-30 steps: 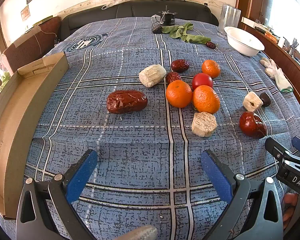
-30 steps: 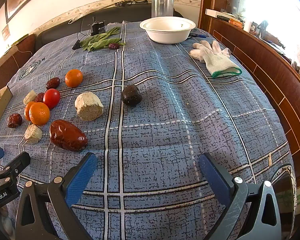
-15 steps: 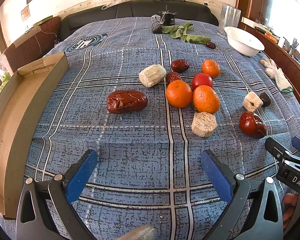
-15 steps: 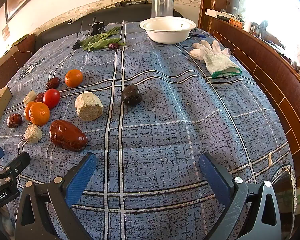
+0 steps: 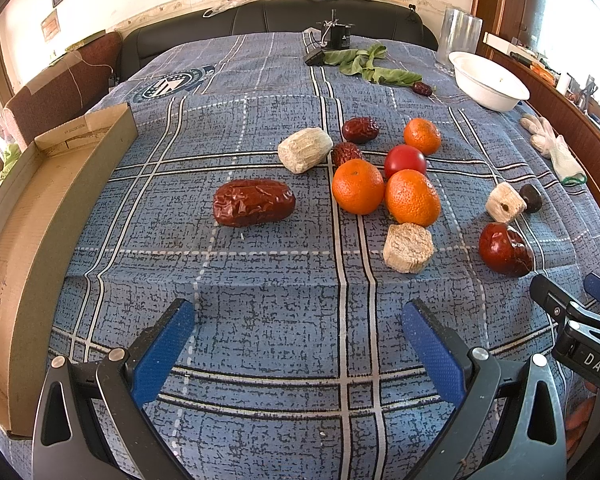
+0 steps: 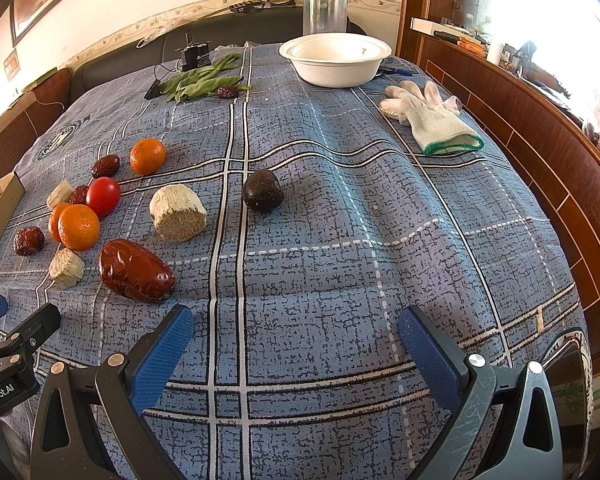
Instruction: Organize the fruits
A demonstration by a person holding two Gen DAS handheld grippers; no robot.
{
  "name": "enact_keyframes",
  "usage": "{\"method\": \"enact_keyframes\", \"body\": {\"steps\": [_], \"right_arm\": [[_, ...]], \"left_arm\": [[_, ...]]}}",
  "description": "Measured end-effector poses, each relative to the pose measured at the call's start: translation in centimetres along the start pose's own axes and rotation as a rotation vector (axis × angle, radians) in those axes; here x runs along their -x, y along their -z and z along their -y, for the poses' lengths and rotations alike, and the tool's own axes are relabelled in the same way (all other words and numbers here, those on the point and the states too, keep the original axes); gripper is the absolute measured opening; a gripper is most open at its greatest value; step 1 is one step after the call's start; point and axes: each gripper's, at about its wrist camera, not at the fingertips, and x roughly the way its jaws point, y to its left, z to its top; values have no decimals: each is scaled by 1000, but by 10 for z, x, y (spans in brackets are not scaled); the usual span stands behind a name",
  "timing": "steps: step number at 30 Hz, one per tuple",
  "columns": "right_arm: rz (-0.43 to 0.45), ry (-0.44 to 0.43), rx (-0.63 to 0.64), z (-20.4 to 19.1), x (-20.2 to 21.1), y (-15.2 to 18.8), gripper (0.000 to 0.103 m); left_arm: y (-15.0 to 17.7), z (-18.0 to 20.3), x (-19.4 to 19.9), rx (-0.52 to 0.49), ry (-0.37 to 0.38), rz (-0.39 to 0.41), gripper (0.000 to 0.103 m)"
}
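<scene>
Fruit lies scattered on a blue plaid cloth [image 5: 260, 280]. In the left wrist view a big wrinkled red date [image 5: 254, 202] lies mid-table, with two oranges [image 5: 358, 187] and a red tomato [image 5: 405, 160] to its right, a third orange [image 5: 422, 136] behind, and beige chunks [image 5: 408, 247] among them. My left gripper [image 5: 298, 328] hovers open near the front edge, nothing between its fingers. In the right wrist view a large red date [image 6: 134, 271] sits just ahead of the left finger, a dark round fruit [image 6: 262, 196] farther on. My right gripper [image 6: 296, 334] is open and empty.
An open cardboard box [image 5: 32, 208] lies along the left edge. A white bowl [image 6: 335, 59] and a clear glass [image 6: 325, 12] stand at the far right, white gloves [image 6: 432, 118] beside a wooden ledge [image 6: 540, 152]. Green leaves [image 6: 202, 82] lie at the back.
</scene>
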Motion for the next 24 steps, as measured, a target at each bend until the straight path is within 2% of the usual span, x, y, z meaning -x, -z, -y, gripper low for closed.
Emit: {"method": "enact_keyframes", "body": {"steps": [15,18,20,23,24], "right_arm": [[-42,0,7,-3,-5,-9,103],[-45,-5,12,-2,-6,-10,102],[-43,20,16,2,1,-6,102],[27,67,17,1,20,-1,101],[53,70,15,0,29,1,101]], "left_arm": [[5,0,5,-62,49,-36,101],[8,-6,22,-34,60,20,100],[10,-11,39,-21,40,84,100],[14,-18,63,-16,-6,166,99],[15,-20,69,-20,-9,176,94]]}}
